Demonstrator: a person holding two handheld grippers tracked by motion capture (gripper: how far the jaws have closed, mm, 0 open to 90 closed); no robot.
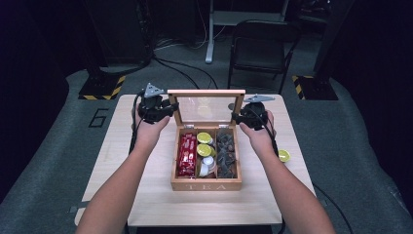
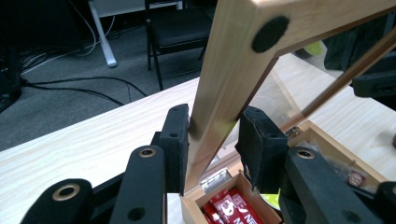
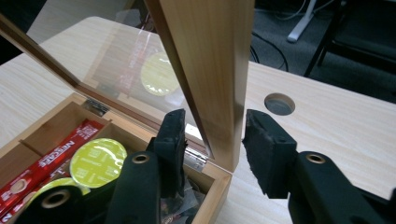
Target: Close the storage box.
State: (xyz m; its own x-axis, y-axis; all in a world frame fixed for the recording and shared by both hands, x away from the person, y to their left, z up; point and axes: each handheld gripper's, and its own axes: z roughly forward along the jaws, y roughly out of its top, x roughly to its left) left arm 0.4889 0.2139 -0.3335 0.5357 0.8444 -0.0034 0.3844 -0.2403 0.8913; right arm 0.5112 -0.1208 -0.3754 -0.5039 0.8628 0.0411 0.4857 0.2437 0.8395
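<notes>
Tea box (image 1: 206, 184) of pale wood sat at the middle of the light wooden table (image 1: 146, 195), its front marked TEA, with its glass-paned lid (image 1: 206, 108) standing upright at the back edge on small metal hinges (image 3: 195, 158). The left gripper (image 1: 168, 109) met the lid's left frame and the right gripper (image 1: 237, 117) its right frame, each held in one of the person's hands.

In the left gripper view the lid's wooden side rail (image 2: 219, 107) ran up between the two black jaws; the left pad (image 2: 177, 140) lay against the wood and the other pad touched the rail's far face, so those jaws were clamped on the lid. In the right gripper view the lid's other rail (image 3: 212, 84) stood between the jaws, close against the left pad (image 3: 173, 140), while a clear gap lay between the wood and the right pad (image 3: 266, 149): those jaws were apart, not pressing.

Inside the box, three compartments held red sachets (image 1: 187, 155) on the left, yellow-green capsules (image 1: 204, 144) in the middle and dark wrapped packets (image 1: 226, 155) on the right. One more yellow-green capsule (image 1: 284, 156) lay on the table just beside the right forearm, well apart from the box. A round hole (image 3: 279, 103) was set in the tabletop beyond the lid.
</notes>
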